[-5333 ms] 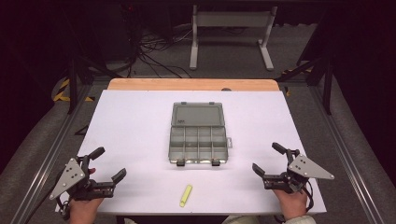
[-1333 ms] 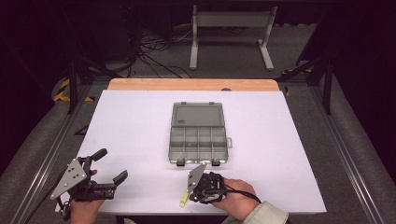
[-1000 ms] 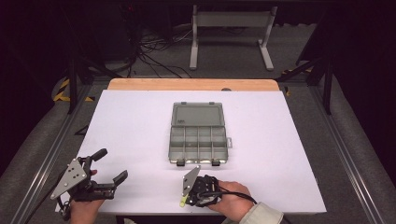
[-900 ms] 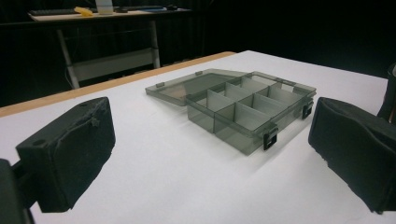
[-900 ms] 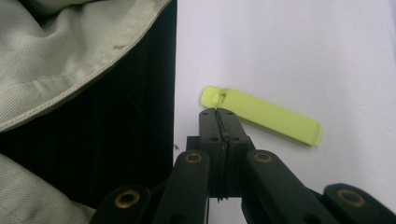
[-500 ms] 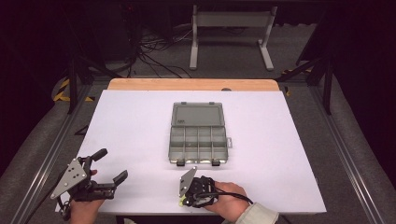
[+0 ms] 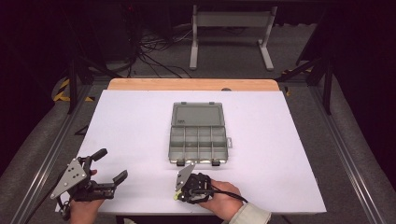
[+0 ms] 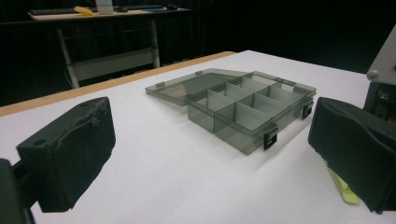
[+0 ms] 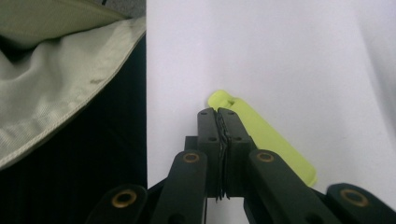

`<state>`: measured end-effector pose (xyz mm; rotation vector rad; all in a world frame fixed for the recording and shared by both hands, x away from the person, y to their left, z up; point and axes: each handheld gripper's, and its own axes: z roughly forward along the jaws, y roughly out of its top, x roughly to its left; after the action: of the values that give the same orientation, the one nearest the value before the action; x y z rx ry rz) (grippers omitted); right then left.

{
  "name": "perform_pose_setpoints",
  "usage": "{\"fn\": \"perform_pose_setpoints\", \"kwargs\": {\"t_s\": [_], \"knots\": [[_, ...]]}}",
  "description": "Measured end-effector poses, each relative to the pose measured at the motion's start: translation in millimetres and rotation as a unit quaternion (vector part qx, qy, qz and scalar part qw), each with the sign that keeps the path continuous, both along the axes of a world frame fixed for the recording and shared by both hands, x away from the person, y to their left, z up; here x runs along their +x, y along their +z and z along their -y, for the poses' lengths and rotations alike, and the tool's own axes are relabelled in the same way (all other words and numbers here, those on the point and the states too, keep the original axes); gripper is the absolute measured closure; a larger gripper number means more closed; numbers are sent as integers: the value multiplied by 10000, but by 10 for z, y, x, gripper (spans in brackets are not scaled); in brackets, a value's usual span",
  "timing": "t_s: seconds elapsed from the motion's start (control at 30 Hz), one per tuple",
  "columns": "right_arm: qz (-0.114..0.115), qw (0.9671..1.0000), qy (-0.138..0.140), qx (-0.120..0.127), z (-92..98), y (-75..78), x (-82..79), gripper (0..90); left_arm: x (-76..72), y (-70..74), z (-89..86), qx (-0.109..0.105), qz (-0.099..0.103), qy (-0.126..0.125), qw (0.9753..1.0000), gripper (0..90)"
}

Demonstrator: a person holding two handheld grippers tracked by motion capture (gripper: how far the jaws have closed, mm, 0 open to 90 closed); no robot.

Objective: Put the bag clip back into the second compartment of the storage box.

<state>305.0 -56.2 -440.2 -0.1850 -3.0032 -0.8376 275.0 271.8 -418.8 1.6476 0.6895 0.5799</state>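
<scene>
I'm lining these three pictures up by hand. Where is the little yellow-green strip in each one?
High view: the yellow-green strip is a sliver at bottom centre, by the right claw.
Left gripper view: bottom right corner, in front of the open box.
Right gripper view: centre, lying behind the shut claw tips.
Shared landmark: the white table, with the strip near its front edge.

Bright white table [image 7: 140, 121], dark surroundings, soft shadows, near jaws perhaps blurred
</scene>
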Motion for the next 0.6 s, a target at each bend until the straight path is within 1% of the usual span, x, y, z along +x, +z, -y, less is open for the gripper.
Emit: {"fn": "perform_pose_setpoints", "kwargs": {"t_s": [0.1, 0.2, 0.23, 0.3, 0.4, 0.43, 0.6], "knots": [[-26, 9999, -120, 45, -10, -9, 20, 889, 2, -2, 0, 1, -2, -1, 10000, 11], [-18, 9998, -163, 67, -13, -14, 37, 893, 3, -3, 1, 3, -1, -2, 10000, 11], [-28, 9996, -273, 70, -13, -14, 56, 900, 3, -4, 1, 2, -2, -2, 10000, 11], [-29, 9995, -284, 98, -12, -14, 68, 900, 4, -7, 4, 1, -4, -2, 10000, 11], [-31, 9992, -372, 169, -13, -10, 104, 900, 6, -7, 4, 20, -24, -10, 10000, 11], [-41, 9989, -442, 166, -14, -7, 104, 900, 7, -9, 5, 15, -21, -8, 10000, 11], [-64, 9983, -533, 236, -39, -9, 141, 900, 8, -11, 6, 3, -25, -7, 10000, 12]]}}
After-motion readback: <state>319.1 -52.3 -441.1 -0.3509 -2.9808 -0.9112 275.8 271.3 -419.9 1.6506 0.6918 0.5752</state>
